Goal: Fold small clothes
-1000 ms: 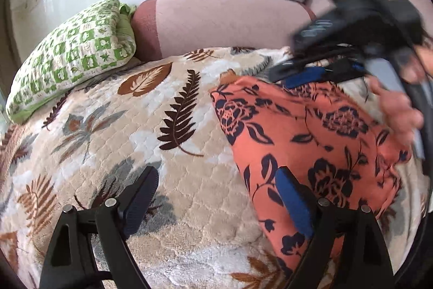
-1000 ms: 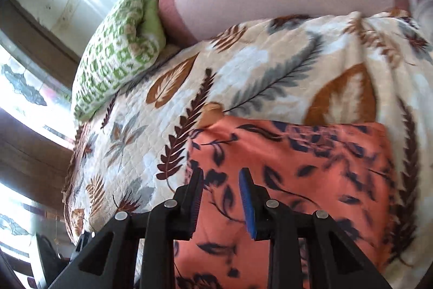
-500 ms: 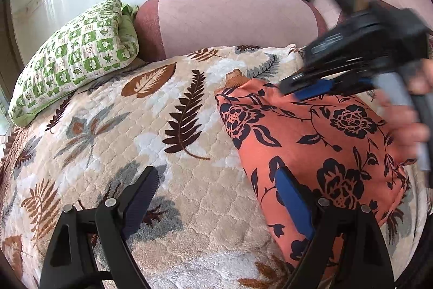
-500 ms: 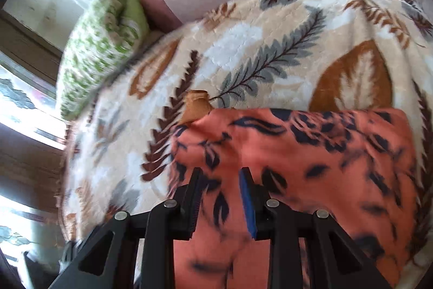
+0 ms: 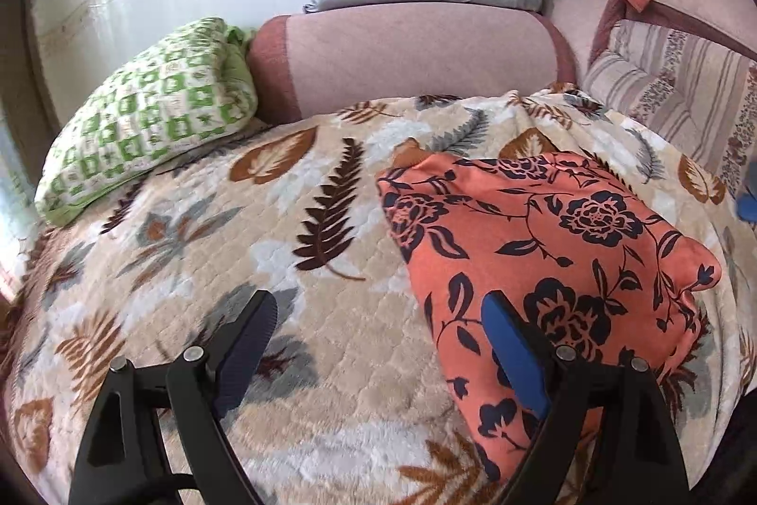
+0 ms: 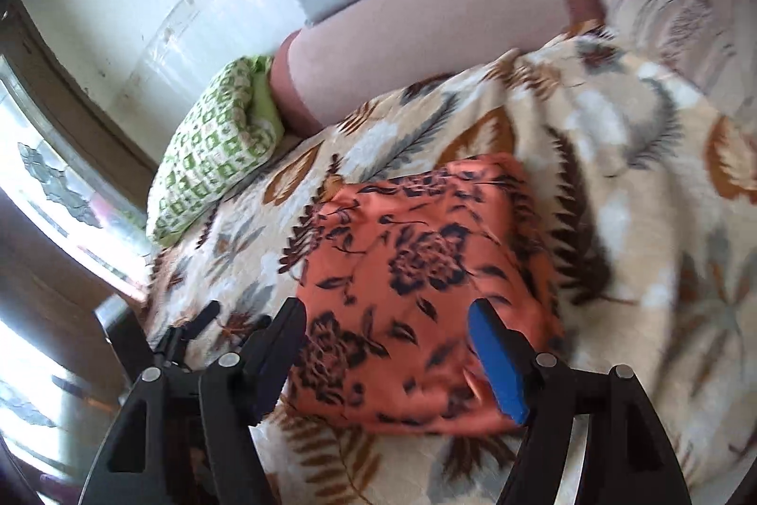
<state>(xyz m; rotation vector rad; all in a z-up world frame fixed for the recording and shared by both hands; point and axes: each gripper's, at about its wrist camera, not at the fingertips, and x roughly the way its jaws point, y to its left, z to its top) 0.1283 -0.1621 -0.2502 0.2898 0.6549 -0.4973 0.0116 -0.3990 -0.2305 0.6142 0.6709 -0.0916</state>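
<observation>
Left gripper (image 5: 378, 344) frame: matte black plastic, angular arms with triangular cut-outs.
Left gripper fingers (image 5: 513, 356): blue pad facing inward, the other one dark and ribbed.
Left gripper screws: round silver heads, two per arm.
Left gripper cable: thin, black, by the lower frame.
Right gripper (image 6: 385, 356) frame: the same black build, silver screws.
Right gripper fingers (image 6: 497, 363): bright blue pad, opposite one dark.

No readable text, labels, numbers, signs
</observation>
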